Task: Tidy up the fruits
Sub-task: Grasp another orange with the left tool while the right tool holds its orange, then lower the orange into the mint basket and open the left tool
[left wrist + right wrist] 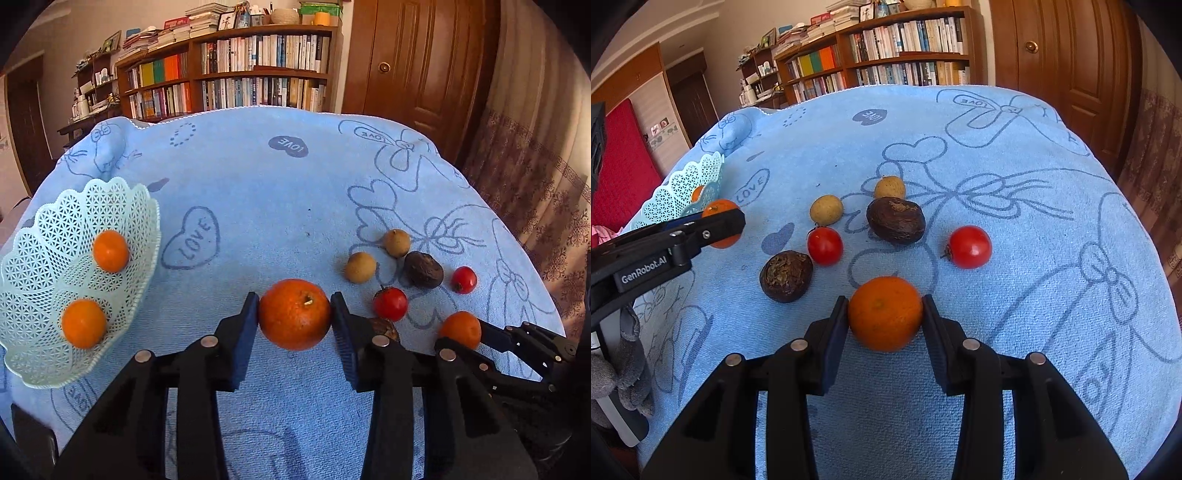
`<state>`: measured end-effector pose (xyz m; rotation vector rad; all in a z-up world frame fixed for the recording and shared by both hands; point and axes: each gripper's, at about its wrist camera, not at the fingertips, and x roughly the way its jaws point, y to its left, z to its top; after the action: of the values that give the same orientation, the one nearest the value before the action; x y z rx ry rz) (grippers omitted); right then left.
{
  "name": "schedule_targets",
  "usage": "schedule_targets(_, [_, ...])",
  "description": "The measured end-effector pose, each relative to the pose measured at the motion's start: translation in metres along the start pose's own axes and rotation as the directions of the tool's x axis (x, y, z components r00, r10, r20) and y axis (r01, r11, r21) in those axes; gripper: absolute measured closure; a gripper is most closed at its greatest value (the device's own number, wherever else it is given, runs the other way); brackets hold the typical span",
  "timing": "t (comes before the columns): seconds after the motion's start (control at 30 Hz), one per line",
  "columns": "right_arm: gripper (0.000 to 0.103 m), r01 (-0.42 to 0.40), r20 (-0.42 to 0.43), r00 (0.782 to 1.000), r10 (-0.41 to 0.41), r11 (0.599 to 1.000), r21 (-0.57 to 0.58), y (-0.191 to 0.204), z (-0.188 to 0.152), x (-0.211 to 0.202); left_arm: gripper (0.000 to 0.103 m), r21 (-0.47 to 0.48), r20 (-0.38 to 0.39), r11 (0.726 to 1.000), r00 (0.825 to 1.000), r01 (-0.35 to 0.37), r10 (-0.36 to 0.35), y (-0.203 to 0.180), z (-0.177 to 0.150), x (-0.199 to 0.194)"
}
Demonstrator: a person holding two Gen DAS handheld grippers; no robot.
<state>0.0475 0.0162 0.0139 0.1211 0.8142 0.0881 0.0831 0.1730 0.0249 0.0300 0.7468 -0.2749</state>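
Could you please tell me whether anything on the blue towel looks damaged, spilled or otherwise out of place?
Nothing is spilled or broken. The two dark brown wrinkled fruits look shrivelled, and the nearer one has a rough greenish patch on its skin. The pale green lattice plastic basket sits upright, holding two small oranges.

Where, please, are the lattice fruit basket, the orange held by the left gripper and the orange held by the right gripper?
lattice fruit basket (122,199): left wrist view, on its scalloped rim.
left gripper's orange (294,314): left wrist view, on its front skin.
right gripper's orange (885,314): right wrist view, on its middle.
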Motion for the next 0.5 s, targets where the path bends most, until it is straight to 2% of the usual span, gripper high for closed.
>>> schedule_targets(0.3, [0.063,0.000,0.001,1.000,0.000,1.000,0.001,-0.001,0.000,0.000,0.062,-0.082,0.062,0.994,0.995,-0.070,0.075,0.042,0.005,-0.029])
schedule_targets(0.5, [0.063,0.001,0.001,1.000,-0.001,1.000,0.003,-0.002,0.001,0.000,0.062,-0.126,0.116,0.983,0.982,-0.137,0.151,0.070,0.010,-0.051])
